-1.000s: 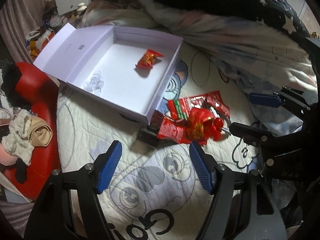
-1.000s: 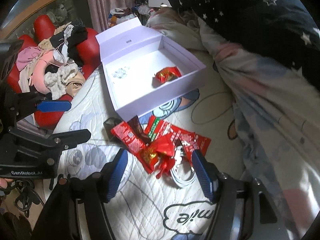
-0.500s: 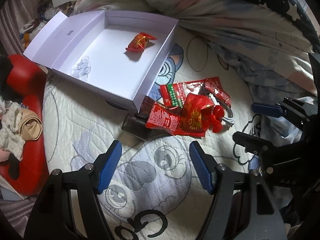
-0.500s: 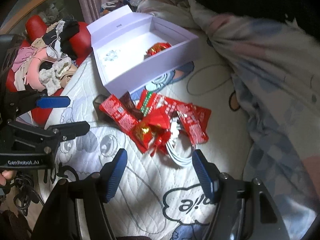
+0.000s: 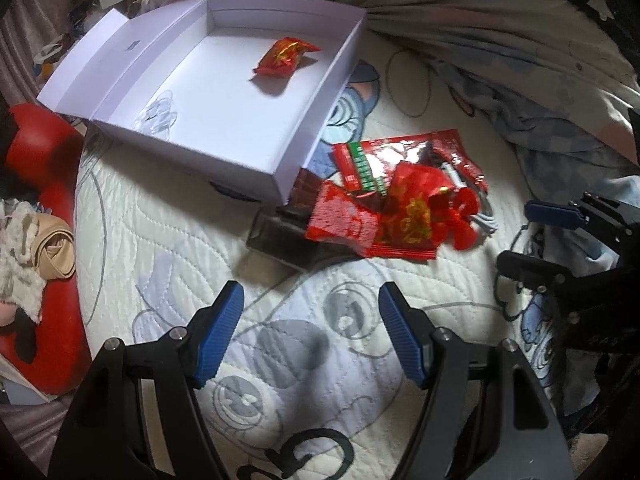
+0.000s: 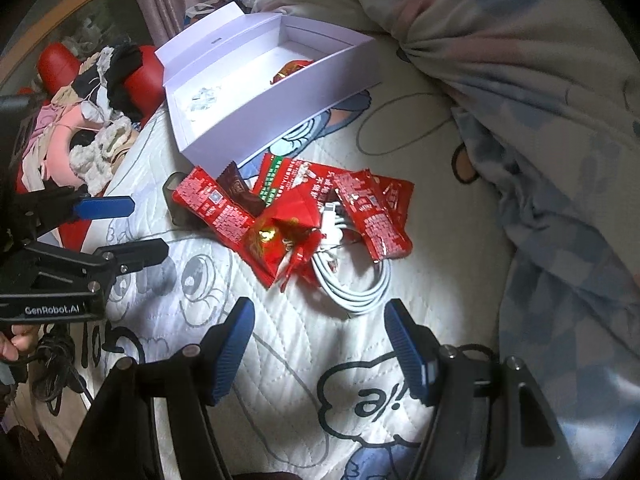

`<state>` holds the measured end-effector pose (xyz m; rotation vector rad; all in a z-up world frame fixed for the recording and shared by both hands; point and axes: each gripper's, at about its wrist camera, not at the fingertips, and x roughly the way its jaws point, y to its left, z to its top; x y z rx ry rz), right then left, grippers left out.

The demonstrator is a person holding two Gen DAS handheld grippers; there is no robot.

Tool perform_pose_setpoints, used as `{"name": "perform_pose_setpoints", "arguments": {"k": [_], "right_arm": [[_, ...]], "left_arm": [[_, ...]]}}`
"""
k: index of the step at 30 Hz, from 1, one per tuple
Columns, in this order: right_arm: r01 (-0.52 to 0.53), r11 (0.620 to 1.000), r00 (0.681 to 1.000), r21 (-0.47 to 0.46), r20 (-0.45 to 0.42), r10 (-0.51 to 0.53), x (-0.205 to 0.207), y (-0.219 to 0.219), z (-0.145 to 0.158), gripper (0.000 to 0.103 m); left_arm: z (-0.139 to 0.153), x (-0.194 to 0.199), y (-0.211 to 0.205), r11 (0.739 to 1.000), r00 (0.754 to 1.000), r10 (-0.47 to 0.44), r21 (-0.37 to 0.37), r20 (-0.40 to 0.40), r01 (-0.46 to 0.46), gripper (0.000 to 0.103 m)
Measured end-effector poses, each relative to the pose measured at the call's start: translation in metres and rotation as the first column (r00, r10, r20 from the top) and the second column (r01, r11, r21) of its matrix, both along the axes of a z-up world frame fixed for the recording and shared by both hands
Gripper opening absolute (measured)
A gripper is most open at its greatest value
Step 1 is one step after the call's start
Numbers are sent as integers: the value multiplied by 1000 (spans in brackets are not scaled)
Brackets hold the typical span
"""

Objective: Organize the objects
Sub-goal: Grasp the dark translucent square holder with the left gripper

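An open white box (image 5: 316, 132) (image 6: 320, 80) lies on the quilted bed with one red wrapped candy (image 5: 285, 56) (image 6: 290, 70) inside. In front of it sits a heap of red snack packets (image 5: 384, 208) (image 6: 288, 216), a dark brown packet (image 6: 237, 190), a coiled white cable (image 6: 352, 280) and a dark flat object (image 5: 276, 240). My left gripper (image 5: 311, 304) hovers open above the quilt, just short of the heap, nothing between its fingers. My right gripper (image 6: 318, 312) is open too, its fingers straddling the near edge of the cable without touching it.
A red cushion (image 5: 44, 184) piled with clothes (image 6: 92, 120) lies left of the bed. Rumpled bedding (image 6: 540, 100) rises along the right and far side. Each gripper shows in the other's view: the right (image 5: 532, 236), the left (image 6: 140, 228). A hand (image 6: 16, 344) holds the left one.
Both grippers have sunk toward the bed and come closer to the heap of packets, which looks larger now. Neither jaw opening has changed.
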<state>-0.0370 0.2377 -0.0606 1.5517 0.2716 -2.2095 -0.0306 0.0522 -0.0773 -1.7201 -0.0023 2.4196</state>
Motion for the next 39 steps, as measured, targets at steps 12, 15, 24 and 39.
{"name": "perform_pose_setpoints", "arguments": {"k": [12, 15, 24, 39], "right_arm": [[60, 998, 998, -5, 7, -60, -11, 9, -12, 68], [65, 998, 998, 3, 1, -65, -15, 10, -14, 68], [45, 999, 999, 28, -5, -45, -25, 8, -27, 68], [21, 1000, 1000, 11, 1, -21, -35, 7, -39, 68]], "left_arm": [[-15, -8, -20, 999, 1000, 27, 28, 9, -27, 69], [-21, -11, -23, 999, 1000, 21, 28, 9, -21, 69], [-33, -22, -24, 999, 1000, 10, 49, 20, -11, 69], [-36, -55, -15, 996, 1000, 12, 88, 10, -13, 69]]}}
